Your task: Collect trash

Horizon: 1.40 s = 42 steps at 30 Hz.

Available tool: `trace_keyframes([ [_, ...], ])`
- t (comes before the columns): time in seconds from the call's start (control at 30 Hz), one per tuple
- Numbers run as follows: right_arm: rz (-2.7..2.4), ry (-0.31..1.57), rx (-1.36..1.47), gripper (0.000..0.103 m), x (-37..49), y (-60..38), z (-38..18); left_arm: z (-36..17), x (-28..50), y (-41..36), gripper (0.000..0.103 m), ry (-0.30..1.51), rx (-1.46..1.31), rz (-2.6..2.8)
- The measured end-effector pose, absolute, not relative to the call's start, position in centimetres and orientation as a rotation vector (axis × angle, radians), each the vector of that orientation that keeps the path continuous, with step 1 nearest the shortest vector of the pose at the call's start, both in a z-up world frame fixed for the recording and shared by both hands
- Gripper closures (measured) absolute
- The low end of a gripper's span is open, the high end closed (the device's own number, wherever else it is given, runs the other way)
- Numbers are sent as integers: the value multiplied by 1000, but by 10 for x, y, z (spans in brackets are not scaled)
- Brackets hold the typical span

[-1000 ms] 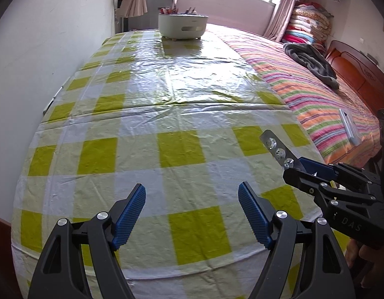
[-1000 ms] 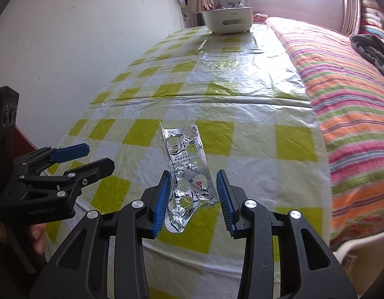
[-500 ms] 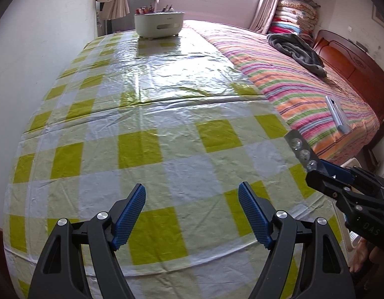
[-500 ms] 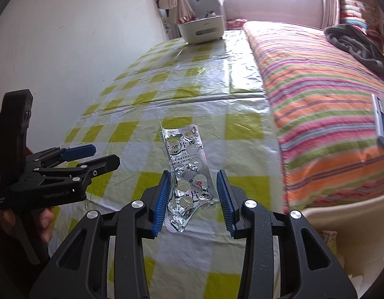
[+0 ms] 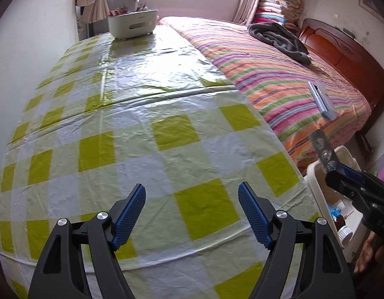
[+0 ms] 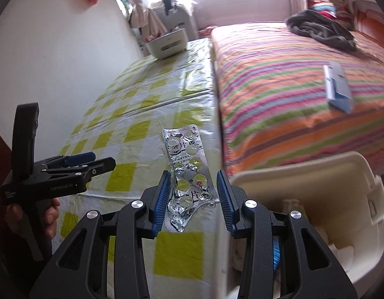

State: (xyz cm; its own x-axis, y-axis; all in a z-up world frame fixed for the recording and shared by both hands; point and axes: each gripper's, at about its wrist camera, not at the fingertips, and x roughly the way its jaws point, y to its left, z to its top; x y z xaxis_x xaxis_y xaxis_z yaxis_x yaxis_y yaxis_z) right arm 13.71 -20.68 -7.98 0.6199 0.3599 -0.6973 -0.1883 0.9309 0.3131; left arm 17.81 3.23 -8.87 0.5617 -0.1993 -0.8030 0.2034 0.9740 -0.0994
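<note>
My right gripper (image 6: pixel 192 199) is shut on a silver used pill blister pack (image 6: pixel 187 169) that stands up between its blue pads. It hangs over the table's right edge, beside a cream plastic bin (image 6: pixel 341 174) on the floor between table and bed. In the left wrist view the blister pack (image 5: pixel 322 149) sticks up from the right gripper (image 5: pixel 334 172) above the bin (image 5: pixel 316 184), which holds a bottle and other trash. My left gripper (image 5: pixel 192 211) is open and empty above the yellow-checked tablecloth (image 5: pixel 142 124). It also shows in the right wrist view (image 6: pixel 102 162).
A white organizer box (image 5: pixel 132 25) stands at the table's far end against the window side. A striped bed (image 5: pixel 279 74) lies right of the table, with a grey garment (image 5: pixel 279 37) and a blue-white box (image 5: pixel 321 99) on it. A wall runs along the left.
My right gripper has carried the blister pack rightward, from over the table to its right edge above the bin. My left gripper stays open and has turned somewhat right.
</note>
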Motion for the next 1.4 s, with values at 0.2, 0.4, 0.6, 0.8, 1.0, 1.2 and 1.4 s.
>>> trace_keyframes([
  [0.2,254,815,302,66,116,-245,-79,-91,175,10,28,952,37,-268],
  [0.4,200,806,351,66,104,-270,-84,-95,171,-11,28,966,66,-300],
  [0.6,142,773,374,65,89,-287,-81,-90,167,-29,28,961,83,-322],
  [0.8,86,767,394,64,82,-299,-88,-86,158,-47,28,953,106,-358],
  [1.0,65,753,405,64,75,-303,-86,-88,150,-64,28,955,142,-390],
  [1.2,46,725,431,63,70,-311,-82,-88,142,-75,28,953,168,-412],
  [1.4,25,692,457,54,66,-319,-78,-87,136,-80,28,944,183,-429],
])
